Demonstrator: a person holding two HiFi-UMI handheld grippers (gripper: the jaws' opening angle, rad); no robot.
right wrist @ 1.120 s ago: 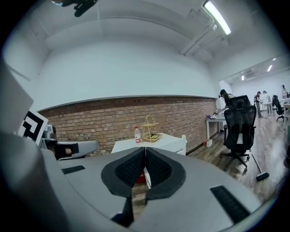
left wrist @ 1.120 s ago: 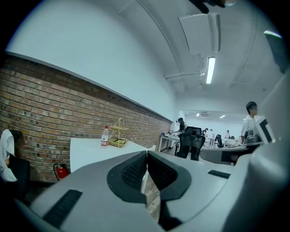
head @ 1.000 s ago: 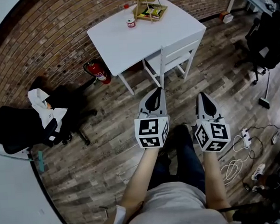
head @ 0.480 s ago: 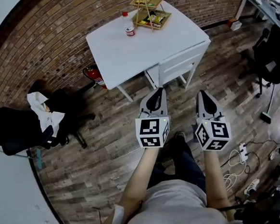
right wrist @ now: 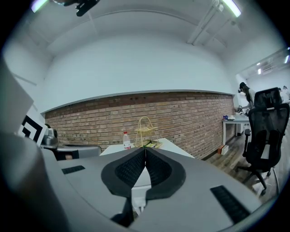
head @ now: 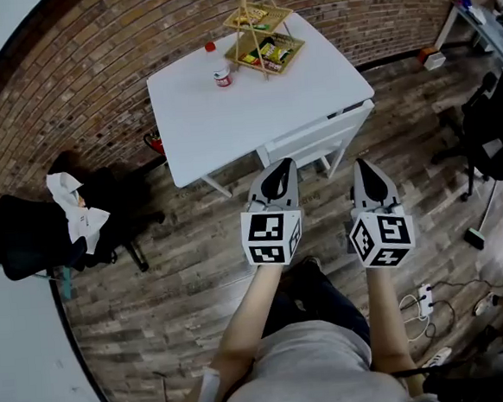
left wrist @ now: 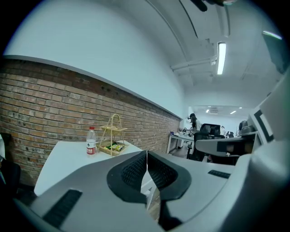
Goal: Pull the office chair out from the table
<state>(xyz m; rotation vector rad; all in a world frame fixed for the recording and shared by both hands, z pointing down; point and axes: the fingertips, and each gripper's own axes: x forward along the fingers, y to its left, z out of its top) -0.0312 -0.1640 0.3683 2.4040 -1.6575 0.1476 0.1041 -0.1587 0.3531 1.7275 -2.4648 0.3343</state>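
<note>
Left gripper (head: 282, 167): I see a pale grey wedge-shaped shell that narrows to the tip, with a black oval recess on top.
Right gripper (head: 362, 171): I see the same grey shell and black recess.
Pads (left wrist: 132, 172): black and finely ribbed, alike in both gripper views.
Shell inserts (left wrist: 63, 207): black ridged strips set into the grey flanks.
Marker cubes (head: 272, 236): white, one behind each gripper, with a black square pattern on every face I can see.
T-shirt (head: 313, 377): plain grey.
Trousers (head: 324, 292): dark.

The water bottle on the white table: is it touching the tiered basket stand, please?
Apart. The head view shows bare tabletop between the bottle and the basket stand.
</note>
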